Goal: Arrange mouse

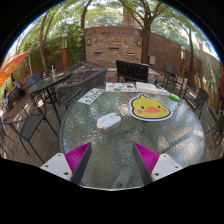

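A white computer mouse (109,121) lies on a round glass table (90,140), left of a yellow duck-shaped mouse pad (152,108) that lies toward the far right of the table. My gripper (112,158) is held above the near edge of the table, well short of the mouse. Its two fingers with pink pads (78,156) stand wide apart with nothing between them.
Papers or placemats (122,88) lie at the far side of the table. A small glass (124,108) stands beside the duck pad. Metal patio chairs (132,71) and another table (50,82) surround it. A brick wall and trees stand behind.
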